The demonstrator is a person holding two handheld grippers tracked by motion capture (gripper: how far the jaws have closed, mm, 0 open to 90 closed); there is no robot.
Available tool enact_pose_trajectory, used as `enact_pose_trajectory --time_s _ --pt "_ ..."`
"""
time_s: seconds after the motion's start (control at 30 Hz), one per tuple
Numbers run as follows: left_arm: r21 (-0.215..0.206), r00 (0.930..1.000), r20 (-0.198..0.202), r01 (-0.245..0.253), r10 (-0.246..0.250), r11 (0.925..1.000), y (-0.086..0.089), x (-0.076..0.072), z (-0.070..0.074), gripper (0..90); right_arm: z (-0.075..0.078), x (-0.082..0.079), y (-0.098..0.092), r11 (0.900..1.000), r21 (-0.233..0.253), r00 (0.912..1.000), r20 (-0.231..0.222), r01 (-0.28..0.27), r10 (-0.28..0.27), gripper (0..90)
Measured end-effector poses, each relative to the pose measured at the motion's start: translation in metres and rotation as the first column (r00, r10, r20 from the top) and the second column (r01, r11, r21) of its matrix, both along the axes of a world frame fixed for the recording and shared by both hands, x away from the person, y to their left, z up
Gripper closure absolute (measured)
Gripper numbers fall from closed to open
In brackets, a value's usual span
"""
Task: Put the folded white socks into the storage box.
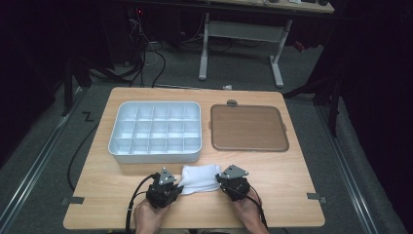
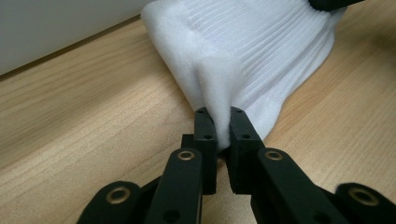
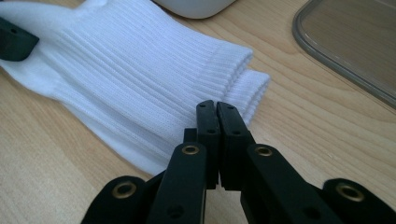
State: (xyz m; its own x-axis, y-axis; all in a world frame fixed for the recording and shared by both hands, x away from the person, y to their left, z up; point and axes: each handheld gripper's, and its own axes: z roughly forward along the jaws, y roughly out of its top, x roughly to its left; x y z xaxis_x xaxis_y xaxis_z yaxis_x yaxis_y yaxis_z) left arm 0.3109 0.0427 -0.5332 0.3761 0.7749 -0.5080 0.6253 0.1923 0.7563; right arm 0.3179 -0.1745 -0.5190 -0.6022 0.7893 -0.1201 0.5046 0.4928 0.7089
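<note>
Pinching the sock (image 2: 243,56) with my left tongs (image 2: 219,116): a raised fold of white ribbed fabric sits between the two jaws, lifted slightly off the counter (image 2: 70,121). Left gripper view shows the cloth bunched right at the tips.

Right tongs (image 3: 217,106) pressed together, jaws meeting with no gap that I can see, tips at the cuff end of the sock (image 3: 135,79). Whether any fabric is caught between them, I cannot tell; the cuff edge lies just beyond and beside the tips.

High view: sock (image 1: 200,177) lies flat near the counter's front edge, between my left tongs (image 1: 179,187) and right tongs (image 1: 219,178), one at each end. My hands come in from the bottom.

Behind the sock, a pale tray (image 1: 155,157) with a grid of compartments, near it. To the tray's right, a flat clear lid (image 1: 248,128) on the counter (image 1: 292,180), well apart from the sock.
</note>
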Motion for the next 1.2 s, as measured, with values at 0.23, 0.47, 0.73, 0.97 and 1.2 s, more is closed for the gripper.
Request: enact_pose_trajectory --time_s 0.23,0.47,0.73,0.97,1.2 --pt "-0.011 0.9969 -0.065 0.043 -0.044 0.999 0.001 0.004 0.005 79.7 -0.001 0.001 -0.009 0.993 0.114 0.999 -0.042 0.021 -0.016 81.9" --pt "-0.101 0.9951 -0.088 0.037 -0.046 0.9942 0.019 0.005 0.023 57.3 0.009 -0.003 -0.017 0.982 0.184 0.9981 -0.05 0.046 -0.038 60.2" --pt "-0.132 0.9957 -0.081 -0.056 0.045 0.9897 0.024 0.038 0.033 52.5 0.023 -0.01 -0.007 0.978 0.21 0.9995 -0.03 -0.001 0.008 74.0" --pt "-0.123 0.9928 -0.085 -0.094 0.084 0.9879 0.008 0.053 0.019 49.3 0.016 0.002 0.033 0.985 0.154 0.9953 -0.039 -0.081 0.088 80.1" --pt "-0.162 0.991 -0.091 -0.112 0.098 0.9805 0.002 0.058 0.015 47.4 -0.005 0.001 0.048 0.986 0.125 0.9902 -0.069 -0.112 0.121 81.6"
